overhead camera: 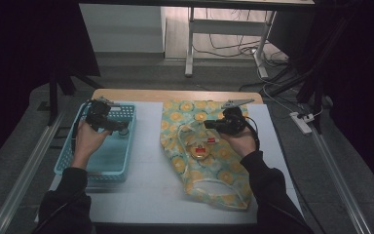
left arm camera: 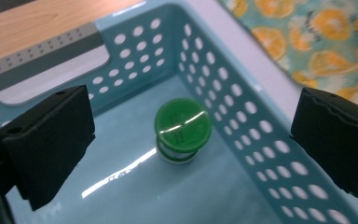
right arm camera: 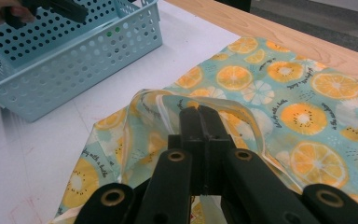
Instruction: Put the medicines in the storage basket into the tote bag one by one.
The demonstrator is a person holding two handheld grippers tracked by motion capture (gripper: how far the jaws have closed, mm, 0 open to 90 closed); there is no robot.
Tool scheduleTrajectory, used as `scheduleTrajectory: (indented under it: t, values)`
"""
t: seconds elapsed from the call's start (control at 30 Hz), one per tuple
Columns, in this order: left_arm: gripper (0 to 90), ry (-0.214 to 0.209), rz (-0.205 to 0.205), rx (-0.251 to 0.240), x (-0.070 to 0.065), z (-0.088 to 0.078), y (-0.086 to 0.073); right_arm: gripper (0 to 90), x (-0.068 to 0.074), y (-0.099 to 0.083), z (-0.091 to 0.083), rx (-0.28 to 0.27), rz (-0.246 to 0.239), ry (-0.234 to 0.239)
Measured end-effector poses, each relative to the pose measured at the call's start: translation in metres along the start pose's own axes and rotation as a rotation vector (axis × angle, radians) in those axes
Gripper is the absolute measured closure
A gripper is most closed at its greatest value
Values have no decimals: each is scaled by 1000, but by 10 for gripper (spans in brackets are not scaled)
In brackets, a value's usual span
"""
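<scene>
Inside blue basket (left arm camera: 261, 140), small green-lidded jar (left arm camera: 182, 127), upright, shiny top

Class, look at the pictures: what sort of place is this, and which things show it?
Probably a lab or workshop set up for recording: a white-topped work table, loose cables on the floor behind it, and a power strip.

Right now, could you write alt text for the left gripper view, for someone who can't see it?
A small green-lidded jar stands upright in a light blue perforated basket, framed between the open left gripper above it. An orange-print cloth lies beyond the basket.
</scene>
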State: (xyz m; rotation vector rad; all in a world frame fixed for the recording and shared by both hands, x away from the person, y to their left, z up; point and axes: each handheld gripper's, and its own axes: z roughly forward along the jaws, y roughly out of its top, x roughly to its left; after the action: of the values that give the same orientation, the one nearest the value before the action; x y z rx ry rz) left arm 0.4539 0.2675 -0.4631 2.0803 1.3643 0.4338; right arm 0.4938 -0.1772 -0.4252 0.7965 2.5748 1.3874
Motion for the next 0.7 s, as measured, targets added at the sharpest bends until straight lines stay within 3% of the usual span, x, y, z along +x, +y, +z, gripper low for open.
scheduleTrajectory:
  t: [0.17,0.4,0.7]
  values:
    - [0,14,1,28,3,10,-1,900,0,0,0,-1,0,0]
    - [0,4,-31,67,8,25,-3,900,0,0,-1,-3,0,-1]
    - [4,14,-28,117,8,38,-4,900,1,-1,0,0,-4,3]
